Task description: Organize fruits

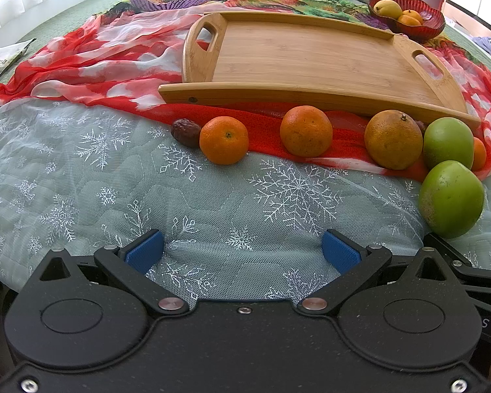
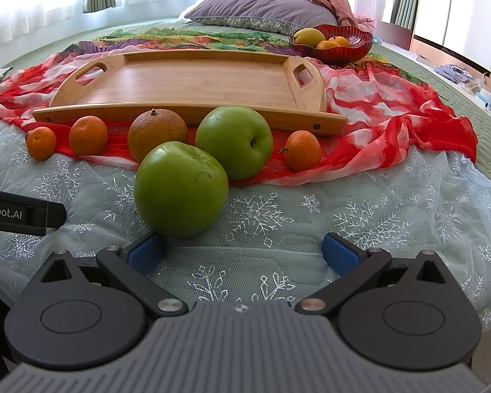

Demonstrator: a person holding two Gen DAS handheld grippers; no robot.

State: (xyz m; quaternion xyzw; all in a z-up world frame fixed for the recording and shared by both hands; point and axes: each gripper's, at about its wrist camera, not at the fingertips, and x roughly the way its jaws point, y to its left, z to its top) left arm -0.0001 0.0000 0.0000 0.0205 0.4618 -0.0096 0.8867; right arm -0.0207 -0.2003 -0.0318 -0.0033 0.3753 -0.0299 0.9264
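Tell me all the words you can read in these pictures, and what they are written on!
"Robot.AI" in white letters on the black left gripper body, seen at the left edge of the right wrist view.
"S", one cut-off letter on the black body at the right edge of the left wrist view.
Print on the paper packet is too blurred to read.

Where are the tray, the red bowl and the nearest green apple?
tray (image 2: 196,82), right wrist view, bare wooden floor of the tray.
red bowl (image 2: 350,53), right wrist view, front of its ribbed wall.
nearest green apple (image 2: 180,190), right wrist view, middle of its front skin.
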